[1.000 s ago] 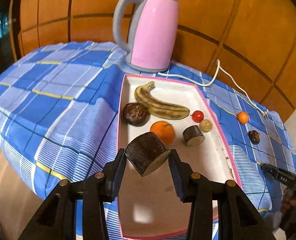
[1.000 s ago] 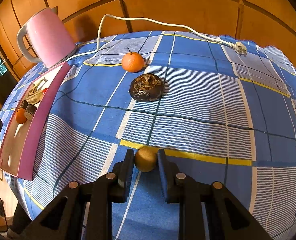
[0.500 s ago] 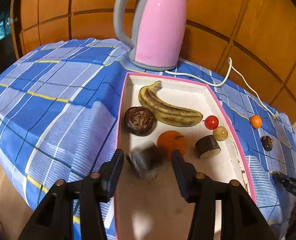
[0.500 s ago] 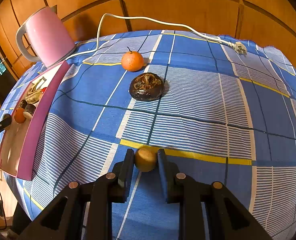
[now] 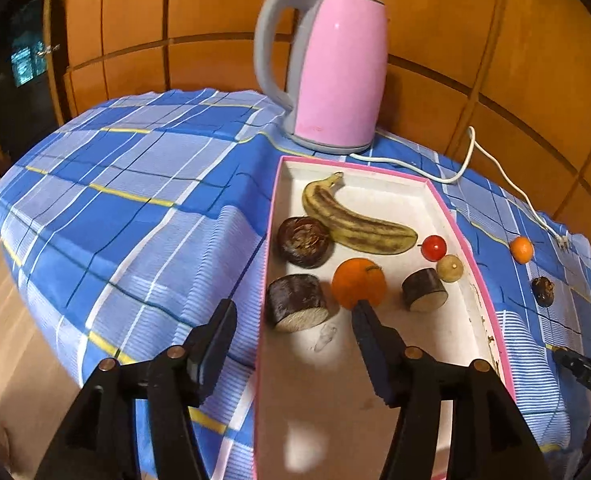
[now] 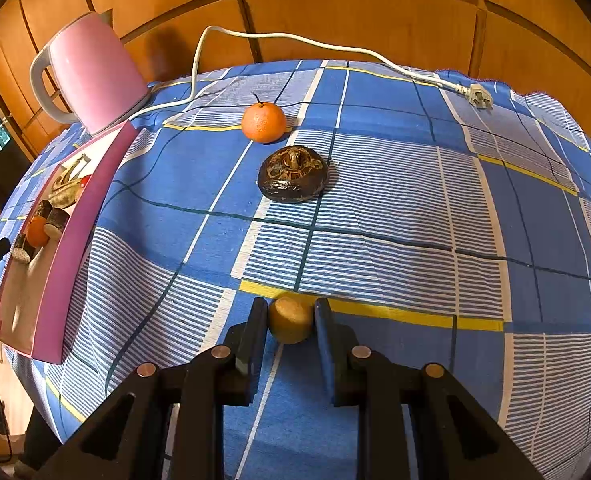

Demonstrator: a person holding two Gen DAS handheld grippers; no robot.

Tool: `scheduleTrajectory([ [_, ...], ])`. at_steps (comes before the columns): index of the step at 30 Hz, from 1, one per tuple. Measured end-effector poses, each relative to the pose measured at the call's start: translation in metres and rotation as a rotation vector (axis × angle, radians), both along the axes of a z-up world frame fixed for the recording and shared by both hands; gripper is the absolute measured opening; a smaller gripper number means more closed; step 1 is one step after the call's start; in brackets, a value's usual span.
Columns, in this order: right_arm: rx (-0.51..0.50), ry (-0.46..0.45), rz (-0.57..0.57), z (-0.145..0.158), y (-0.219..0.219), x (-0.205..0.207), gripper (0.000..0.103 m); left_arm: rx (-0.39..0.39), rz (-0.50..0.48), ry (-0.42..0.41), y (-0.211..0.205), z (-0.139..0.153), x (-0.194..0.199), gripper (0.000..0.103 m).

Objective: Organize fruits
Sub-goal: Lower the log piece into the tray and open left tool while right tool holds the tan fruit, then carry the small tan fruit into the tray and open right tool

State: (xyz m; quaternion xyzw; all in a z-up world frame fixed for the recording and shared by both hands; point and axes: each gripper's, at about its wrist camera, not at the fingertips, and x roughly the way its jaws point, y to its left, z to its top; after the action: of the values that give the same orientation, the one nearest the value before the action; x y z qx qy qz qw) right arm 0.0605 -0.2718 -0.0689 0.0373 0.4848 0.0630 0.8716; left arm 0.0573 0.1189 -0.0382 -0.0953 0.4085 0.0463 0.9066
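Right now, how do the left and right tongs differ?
The left tongs stand wide open and hold nothing; the right tongs are shut on a small yellow fruit. The left hover over the pink-rimmed tray; the right sit over the blue tablecloth. Both are black.

A home dining spot: a table under a blue plaid tablecloth (image 5: 143,200) carries a pink electric kettle (image 5: 335,72), wood-panelled walls (image 5: 475,28) rising just behind the kettle and its white power cord (image 6: 295,40) trailing beside it.
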Motion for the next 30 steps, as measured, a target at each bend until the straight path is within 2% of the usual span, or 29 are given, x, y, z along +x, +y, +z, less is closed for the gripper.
scheduleTrajectory([
  [16,-0.026,-0.005,-0.004,0.001,0.002,-0.001,0.023,-0.007,-0.059,-0.011,-0.023,0.012,-0.021,0.065],
  [30,-0.057,0.002,-0.001,0.003,0.007,0.000,0.023,-0.004,-0.055,-0.004,-0.022,0.010,-0.028,0.066],
])
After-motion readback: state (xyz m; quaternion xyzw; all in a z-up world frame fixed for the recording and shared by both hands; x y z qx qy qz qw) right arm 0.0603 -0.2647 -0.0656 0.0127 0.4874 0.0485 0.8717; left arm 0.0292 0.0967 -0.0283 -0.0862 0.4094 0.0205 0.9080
